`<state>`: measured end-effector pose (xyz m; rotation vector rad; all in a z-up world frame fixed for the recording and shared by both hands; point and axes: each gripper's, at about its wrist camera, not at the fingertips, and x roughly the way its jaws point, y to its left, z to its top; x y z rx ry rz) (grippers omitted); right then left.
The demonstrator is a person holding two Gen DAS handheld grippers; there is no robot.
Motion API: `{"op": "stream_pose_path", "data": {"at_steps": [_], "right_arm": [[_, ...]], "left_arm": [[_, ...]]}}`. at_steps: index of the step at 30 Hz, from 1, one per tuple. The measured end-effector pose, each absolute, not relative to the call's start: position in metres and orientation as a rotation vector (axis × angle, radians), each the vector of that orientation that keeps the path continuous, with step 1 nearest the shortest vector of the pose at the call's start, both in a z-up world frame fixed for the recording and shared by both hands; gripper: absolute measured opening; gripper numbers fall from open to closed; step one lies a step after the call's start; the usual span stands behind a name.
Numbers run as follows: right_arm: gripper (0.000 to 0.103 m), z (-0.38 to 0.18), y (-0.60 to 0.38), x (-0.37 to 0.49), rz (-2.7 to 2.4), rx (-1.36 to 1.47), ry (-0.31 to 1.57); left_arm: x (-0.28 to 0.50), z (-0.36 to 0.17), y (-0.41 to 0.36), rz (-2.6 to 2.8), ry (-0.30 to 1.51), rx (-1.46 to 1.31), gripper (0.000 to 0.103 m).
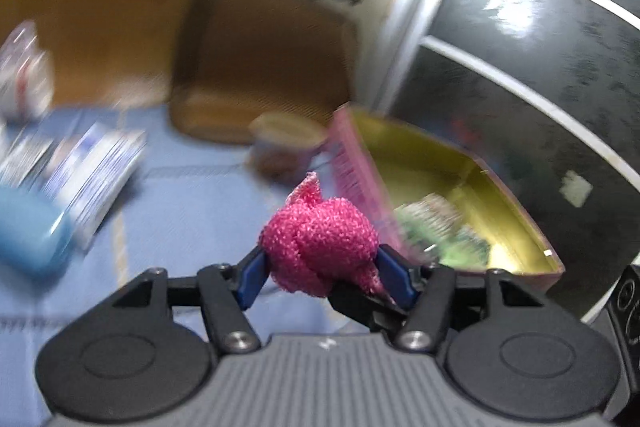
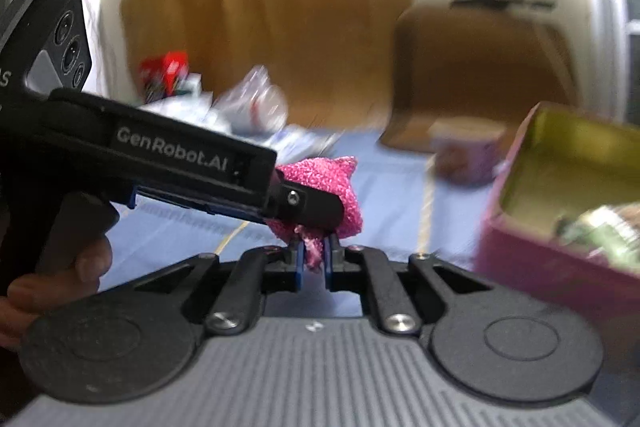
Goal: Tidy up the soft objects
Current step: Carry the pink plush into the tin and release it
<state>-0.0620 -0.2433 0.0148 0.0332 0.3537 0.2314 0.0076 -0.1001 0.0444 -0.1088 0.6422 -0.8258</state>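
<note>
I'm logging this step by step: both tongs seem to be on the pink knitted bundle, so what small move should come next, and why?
Probably the right tongs should let go. They pinch only a loose tail of the pink knitted bundle, while the left tongs clamp its bulk from both sides. The open pink box sits just right of the bundle, so the left tongs alone could likely carry it over.

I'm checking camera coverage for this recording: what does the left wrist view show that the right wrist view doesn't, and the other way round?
Only the left wrist view: a blue object and a striped packet on the cloth, plus the dark cabinet.

Only the right wrist view: the left gripper seen from the side, the hand holding it, and a red package.

Both: the pink knitted cloth, gripped by both grippers; the pink box; the brown chair; the cup; the blue tablecloth.
</note>
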Motion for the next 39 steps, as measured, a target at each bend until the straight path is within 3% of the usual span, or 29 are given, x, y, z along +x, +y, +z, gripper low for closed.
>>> {"op": "stream_pose_path", "data": {"at_steps": [8, 11, 12, 13, 14, 30, 39], "right_arm": [[0.012, 0.028, -0.293, -0.08, 0.017, 0.048, 0.228], [0.017, 0.023, -0.318, -0.073, -0.101, 0.068, 0.243], [0.023, 0.02, -0.326, -0.069, -0.156, 0.072, 0.245], [0.041, 0.018, -0.335, -0.066, -0.207, 0.088, 0.251], [0.049, 0.017, -0.345, -0.066, -0.234, 0.121, 0.246], [0.048, 0.017, -0.341, -0.07, -0.194, 0.137, 0.215], [0.048, 0.028, -0.296, -0.072, -0.075, 0.043, 0.159]], "left_arm": [[0.002, 0.06, -0.191, -0.937, 0.596, 0.042, 0.064], [0.001, 0.056, -0.212, -0.919, 0.594, 0.064, 0.078], [0.0, 0.055, -0.216, -0.912, 0.581, 0.077, 0.078], [-0.003, 0.054, -0.218, -0.902, 0.568, 0.092, 0.078], [-0.005, 0.053, -0.218, -0.893, 0.557, 0.104, 0.078], [0.008, 0.044, -0.159, -0.702, 0.564, 0.087, 0.078], [0.023, 0.013, -0.072, -0.518, 0.638, 0.001, 0.078]]}}
